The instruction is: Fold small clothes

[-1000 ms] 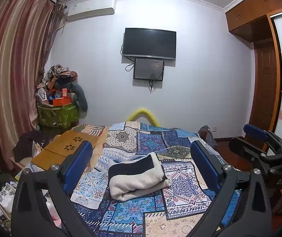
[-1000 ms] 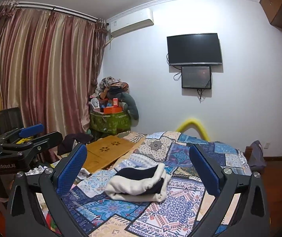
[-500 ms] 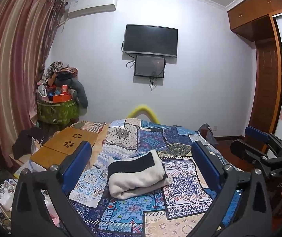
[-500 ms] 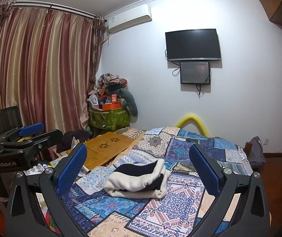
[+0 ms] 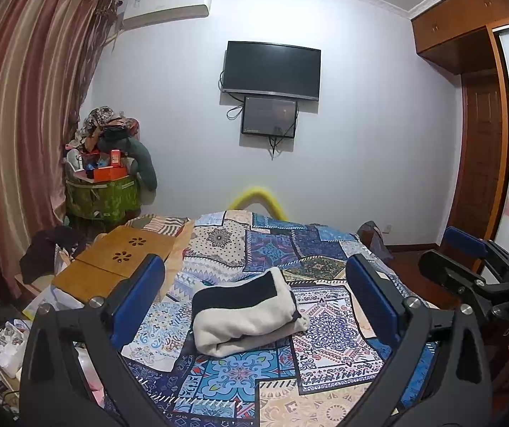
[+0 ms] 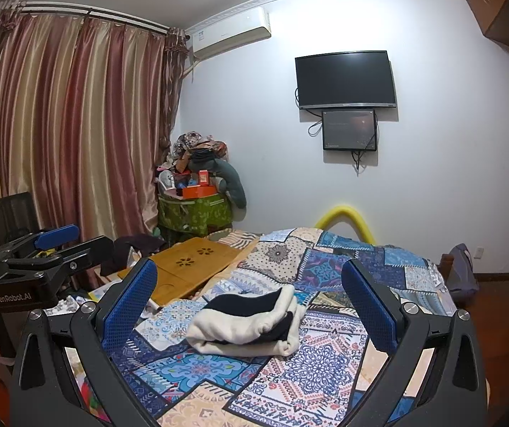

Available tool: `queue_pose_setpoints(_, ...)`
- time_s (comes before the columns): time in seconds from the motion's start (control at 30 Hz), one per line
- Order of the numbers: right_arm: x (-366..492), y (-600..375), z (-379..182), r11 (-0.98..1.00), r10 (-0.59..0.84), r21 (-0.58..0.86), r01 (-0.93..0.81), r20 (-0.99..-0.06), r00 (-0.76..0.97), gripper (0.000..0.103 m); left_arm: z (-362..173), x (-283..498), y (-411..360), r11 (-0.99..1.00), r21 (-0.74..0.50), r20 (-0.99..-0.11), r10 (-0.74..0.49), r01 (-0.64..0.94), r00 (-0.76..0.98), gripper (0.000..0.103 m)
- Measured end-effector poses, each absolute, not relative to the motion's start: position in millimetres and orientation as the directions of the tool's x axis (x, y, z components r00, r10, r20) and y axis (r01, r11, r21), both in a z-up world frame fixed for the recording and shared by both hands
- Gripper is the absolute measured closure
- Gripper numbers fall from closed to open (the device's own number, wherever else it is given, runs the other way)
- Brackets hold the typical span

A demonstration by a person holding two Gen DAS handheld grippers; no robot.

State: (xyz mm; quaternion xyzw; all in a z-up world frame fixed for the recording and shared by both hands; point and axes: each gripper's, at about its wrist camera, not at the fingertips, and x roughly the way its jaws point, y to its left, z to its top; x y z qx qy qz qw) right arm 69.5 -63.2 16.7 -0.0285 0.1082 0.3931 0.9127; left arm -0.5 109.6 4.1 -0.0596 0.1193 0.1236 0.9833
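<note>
A folded cream and black garment (image 5: 245, 315) lies on the patchwork bedspread (image 5: 304, 256); it also shows in the right wrist view (image 6: 249, 322). My left gripper (image 5: 254, 290) is open and empty, raised above the bed short of the garment. My right gripper (image 6: 249, 290) is open and empty, also raised and short of the garment. The right gripper shows at the right edge of the left wrist view (image 5: 475, 270). The left gripper shows at the left edge of the right wrist view (image 6: 37, 252).
A wooden lap desk (image 5: 112, 263) lies at the bed's left side. A green bin piled with clutter (image 5: 103, 195) stands in the corner by the curtains (image 5: 16, 142). A television (image 5: 272, 69) hangs on the far wall. A wooden wardrobe (image 5: 478, 163) stands right.
Both views have tilted up slightly, so the garment sits a little lower in frame. The garment has not moved and both grippers stay open.
</note>
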Motion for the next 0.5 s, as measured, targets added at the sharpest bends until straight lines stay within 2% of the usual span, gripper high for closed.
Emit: queue_pose_setpoints(0.5, 69.0, -64.4, 18.2, 0.697, 0.706, 0.040, -0.716, -0.219, 0.674, 0.000, 3.3, 1.0, 104.4, 0.965, -0.087, -0.252, 0.218, -0.246, 0.943, 0.000)
